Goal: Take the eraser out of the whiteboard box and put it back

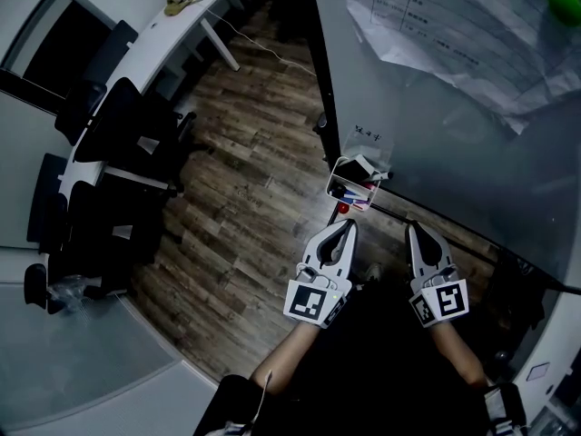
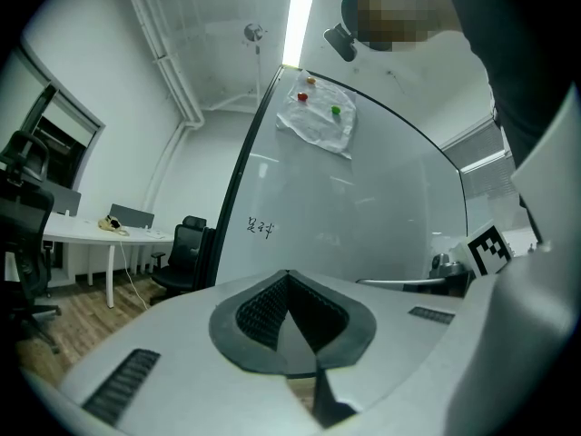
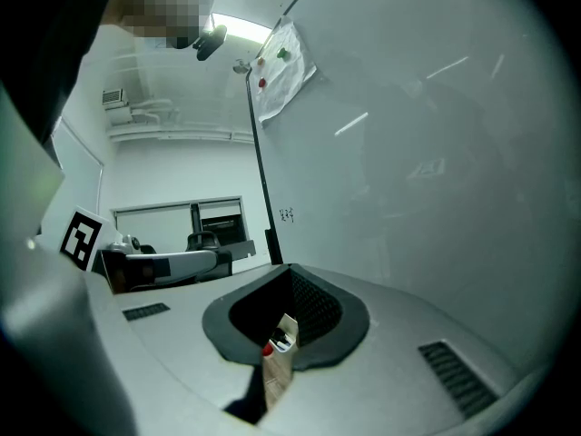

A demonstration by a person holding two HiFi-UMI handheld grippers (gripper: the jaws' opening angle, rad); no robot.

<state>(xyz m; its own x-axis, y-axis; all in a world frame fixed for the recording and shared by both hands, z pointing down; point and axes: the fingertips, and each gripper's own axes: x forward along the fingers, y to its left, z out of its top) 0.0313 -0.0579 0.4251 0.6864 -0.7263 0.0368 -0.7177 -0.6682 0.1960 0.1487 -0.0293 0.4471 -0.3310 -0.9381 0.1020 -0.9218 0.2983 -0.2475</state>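
Eraser first: what looks like it is the dark block [image 1: 363,165] at the top of the clear whiteboard box [image 1: 334,182], which hangs on the whiteboard [image 1: 454,153]. In this dim light you can't be fully sure of it. The box sits at twelve o'clock from your left gripper [image 1: 346,226] and at eleven o'clock from your right gripper [image 1: 413,229], near both but touching neither.

Both tongs are pressed together with nothing pinched. The left gripper view shows the pads [image 2: 263,309] meeting at the tip, and the right gripper view shows the same, with only the box visible through the gap behind the tips.

An eraser in the box and two empty grippers would suit either the moment before you lift it out or the moment after you have set it back. The scene doesn't settle which, so no particular move is called for.

Markers [image 1: 356,198] crowd the box just below the dark block, and any reach inside would have to avoid them. The board's dark lower edge [image 1: 472,243] runs under your right gripper. Taped papers [image 1: 454,34] and a green magnet [image 1: 565,3] sit at one to two o'clock, and a desk [image 1: 150,39] and chairs [image 1: 127,125] at ten o'clock, all well clear.
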